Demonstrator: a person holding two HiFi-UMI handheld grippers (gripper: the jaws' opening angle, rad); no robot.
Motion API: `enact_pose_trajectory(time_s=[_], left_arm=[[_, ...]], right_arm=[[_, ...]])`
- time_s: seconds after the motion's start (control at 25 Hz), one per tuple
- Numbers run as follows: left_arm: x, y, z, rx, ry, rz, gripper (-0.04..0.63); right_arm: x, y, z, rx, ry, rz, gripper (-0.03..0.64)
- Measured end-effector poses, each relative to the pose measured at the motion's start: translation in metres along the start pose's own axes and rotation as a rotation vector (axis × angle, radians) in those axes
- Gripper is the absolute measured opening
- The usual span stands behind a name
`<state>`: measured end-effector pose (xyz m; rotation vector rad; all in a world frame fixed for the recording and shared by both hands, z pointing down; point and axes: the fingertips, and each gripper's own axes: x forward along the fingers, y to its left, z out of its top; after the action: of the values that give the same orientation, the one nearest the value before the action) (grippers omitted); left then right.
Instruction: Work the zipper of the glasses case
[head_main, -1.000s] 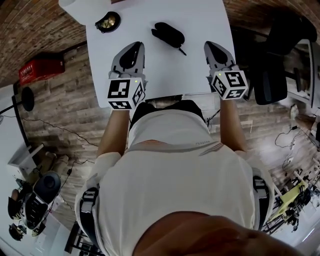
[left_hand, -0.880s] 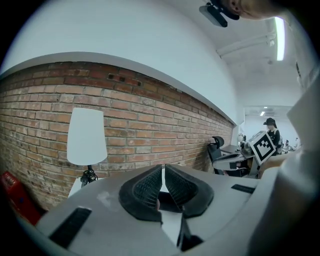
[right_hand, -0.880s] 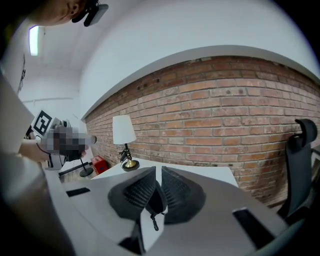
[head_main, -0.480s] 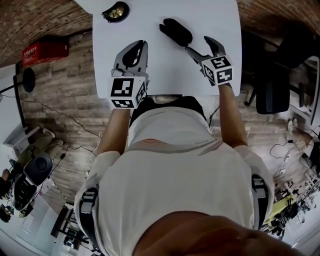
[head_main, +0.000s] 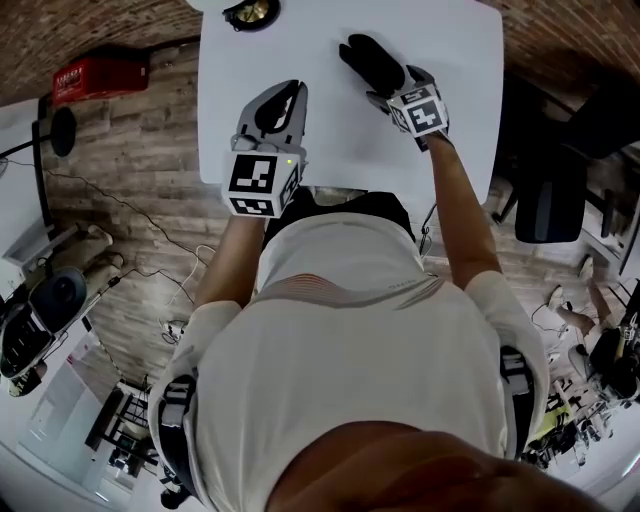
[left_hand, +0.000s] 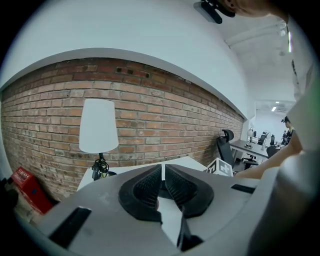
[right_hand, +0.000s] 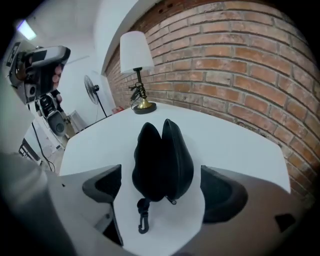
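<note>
The black glasses case (head_main: 370, 60) lies on the white table (head_main: 300, 60) at the far right. In the right gripper view the case (right_hand: 162, 157) stands partly agape along its zipper line, with a small clip (right_hand: 143, 221) hanging off its near end. My right gripper (right_hand: 162, 192) has just been opening. Its jaws stand wide on either side of the case's near end, without touching it. From the head view the right gripper (head_main: 390, 88) sits low at that end. My left gripper (head_main: 272, 108) hovers over the table's near left part, and its pads (left_hand: 145, 189) are shut on nothing.
A brass-footed lamp (head_main: 250, 12) with a white shade (left_hand: 98, 125) stands at the table's far left. A black office chair (head_main: 545, 190) is right of the table. A red box (head_main: 85, 75) lies on the wooden floor to the left. A brick wall runs behind the table.
My right gripper has gone forward and down from the table's near right edge to the case, and its jaws have spread wide. The left gripper has barely shifted.
</note>
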<state>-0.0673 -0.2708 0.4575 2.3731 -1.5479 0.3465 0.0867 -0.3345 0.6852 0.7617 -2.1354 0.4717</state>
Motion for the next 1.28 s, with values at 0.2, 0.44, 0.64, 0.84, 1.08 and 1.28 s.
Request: enact_pose_trajectory(time_s=[0.2,0.44,0.64,0.84,1.08,1.28], left_arm=[[-0.001,0.003,-0.004,-0.005,0.020,-0.007,0.031],[0.000,0.005,-0.006,-0.008,0.025,-0.019,0.031],[0.001,0.006,-0.003,-0.011,0.021,-0.029,0.031],[-0.003,0.006,0.008,-0.011,-0.003,-0.047,0.031],[-0.013,0.000,0.028,0.001,-0.061,-0.061,0.031],[-0.017,-0.008,0.048,0.008,-0.125,-0.096,0.031]], right_arm=[[0.017,-0.004,-0.006,-0.024,0.039,-0.024,0.531],[0.005,-0.006,-0.001,-0.049,-0.001,-0.084,0.386],[-0.003,-0.006,0.008,-0.035,-0.058,-0.111,0.298],[-0.019,-0.002,0.028,0.002,-0.134,-0.112,0.293],[-0.074,0.006,0.060,0.043,-0.270,-0.116,0.291],[-0.145,0.007,0.095,0.104,-0.437,-0.119,0.291]])
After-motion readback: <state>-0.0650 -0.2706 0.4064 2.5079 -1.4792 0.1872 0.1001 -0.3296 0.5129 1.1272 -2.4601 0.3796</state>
